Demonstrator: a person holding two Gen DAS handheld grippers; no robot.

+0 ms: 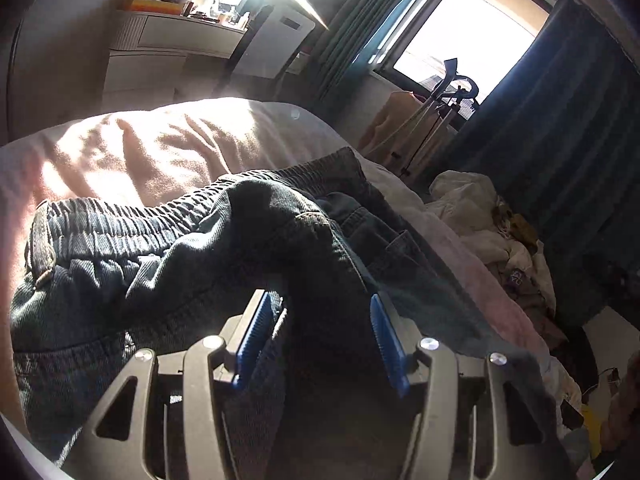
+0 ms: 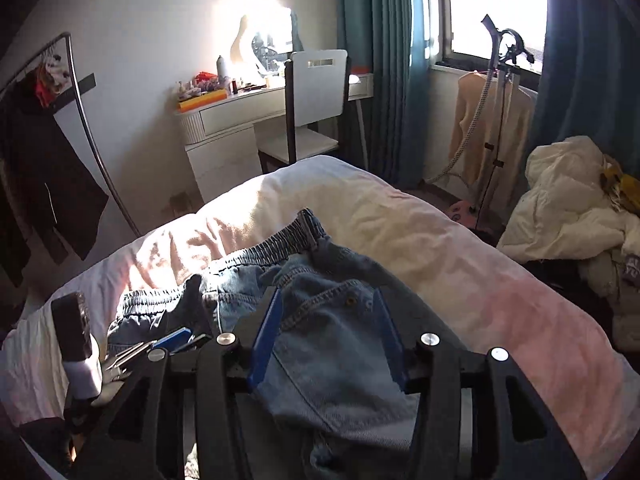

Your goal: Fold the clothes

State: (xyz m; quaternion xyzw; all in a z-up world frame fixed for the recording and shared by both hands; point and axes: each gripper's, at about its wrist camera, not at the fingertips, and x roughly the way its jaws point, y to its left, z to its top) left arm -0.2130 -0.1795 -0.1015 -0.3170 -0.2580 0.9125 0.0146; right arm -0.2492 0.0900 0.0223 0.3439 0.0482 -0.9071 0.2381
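Note:
A pair of blue denim trousers (image 1: 168,256) with an elastic waistband lies bunched on the pale pink bed cover (image 1: 132,148). My left gripper (image 1: 318,308) has its blue pads apart, with a raised dark fold of the denim standing between them. In the right wrist view the trousers (image 2: 328,344) lie under and between the blue pads of my right gripper (image 2: 326,300), whose jaws stand apart around a seamed, riveted denim part. The left gripper (image 2: 172,340) shows at lower left in that view, over the waistband (image 2: 256,252).
The bed cover (image 2: 440,252) stretches right and far. A white dressing table (image 2: 224,120) and chair (image 2: 316,92) stand beyond the bed. A garment steamer stand (image 2: 500,100) and teal curtains (image 2: 380,60) are by the window. A pile of white clothes (image 2: 568,200) lies right. A clothes rack (image 2: 80,112) stands left.

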